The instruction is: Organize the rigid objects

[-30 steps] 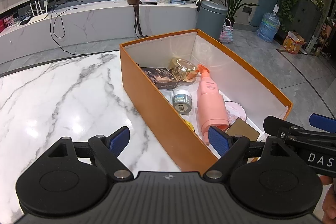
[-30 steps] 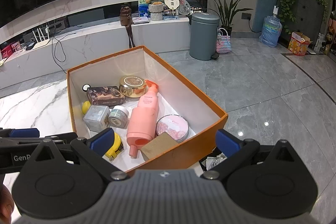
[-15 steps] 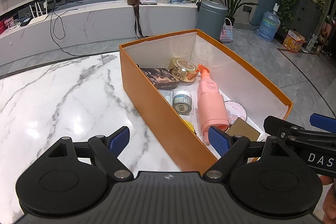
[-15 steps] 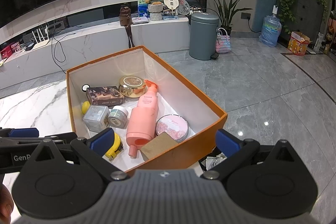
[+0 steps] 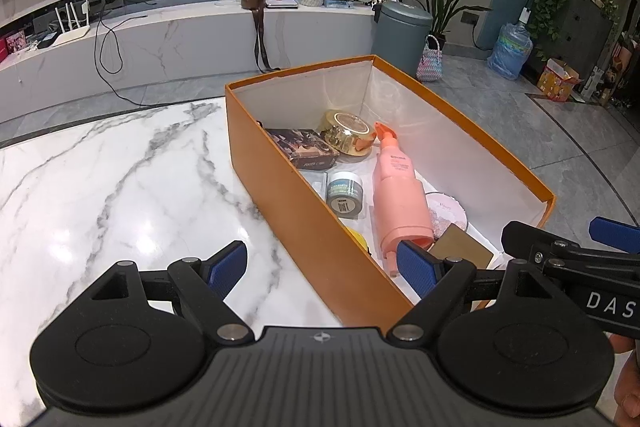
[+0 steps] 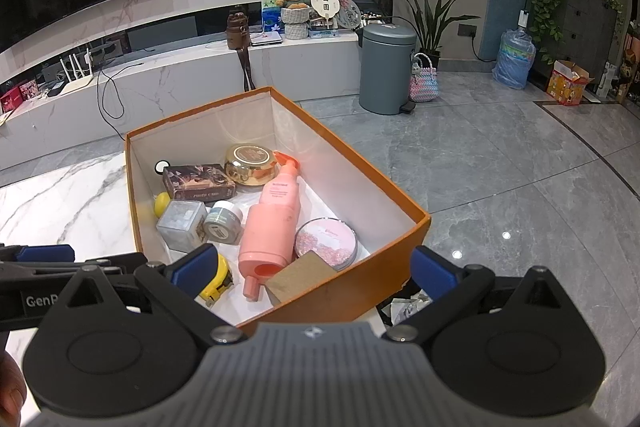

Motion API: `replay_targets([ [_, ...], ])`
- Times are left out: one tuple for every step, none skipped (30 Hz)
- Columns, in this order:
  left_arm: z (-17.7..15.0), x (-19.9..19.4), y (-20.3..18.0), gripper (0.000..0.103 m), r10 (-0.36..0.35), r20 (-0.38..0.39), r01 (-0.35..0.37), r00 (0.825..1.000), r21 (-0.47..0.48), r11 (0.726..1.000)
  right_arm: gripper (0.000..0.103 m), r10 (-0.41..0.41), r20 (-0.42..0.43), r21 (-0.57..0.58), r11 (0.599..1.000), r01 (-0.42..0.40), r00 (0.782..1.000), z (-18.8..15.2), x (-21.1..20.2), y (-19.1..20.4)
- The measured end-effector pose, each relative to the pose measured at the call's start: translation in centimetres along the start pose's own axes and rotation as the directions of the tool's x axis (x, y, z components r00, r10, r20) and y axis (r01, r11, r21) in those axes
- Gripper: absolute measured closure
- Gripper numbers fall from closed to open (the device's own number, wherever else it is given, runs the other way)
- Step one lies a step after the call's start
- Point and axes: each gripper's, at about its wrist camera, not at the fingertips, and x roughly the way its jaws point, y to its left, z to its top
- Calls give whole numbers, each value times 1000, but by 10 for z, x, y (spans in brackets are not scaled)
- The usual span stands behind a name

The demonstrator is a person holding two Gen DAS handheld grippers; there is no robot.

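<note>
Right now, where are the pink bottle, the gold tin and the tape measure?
pink bottle (image 6: 274, 227), right wrist view, middle of its body.
gold tin (image 6: 250, 165), right wrist view, its lid.
tape measure (image 6: 218, 281), right wrist view, yellow casing.

Orange box (image 6: 404, 239) with white lining, pink bottle (image 6: 272, 223), gold jar (image 6: 251, 169), grey-veined white marble table (image 5: 100, 187)

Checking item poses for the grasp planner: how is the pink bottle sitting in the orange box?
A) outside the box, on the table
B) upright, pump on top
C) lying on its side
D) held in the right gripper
C: the pink bottle lies flat on the floor of the orange box, pump end toward the far wall, between the small jar and the round pink compact; both grippers hang open and empty.
</note>
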Motion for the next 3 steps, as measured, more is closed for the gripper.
replay_targets([
  [0, 0, 0, 4, 1, 5, -1, 1000, 4, 1000, 3, 0, 1, 0, 1000, 0, 1000, 0, 0, 0],
  [0, -1, -1, 4, 2, 8, -3, 1000, 6, 1000, 3, 0, 2, 1, 1000, 0, 1000, 0, 0, 0],
  [0, -1, -1, 4, 4, 8, -4, 1000, 8, 1000, 3, -1, 3, 2, 1000, 1, 1000, 0, 0, 0],
])
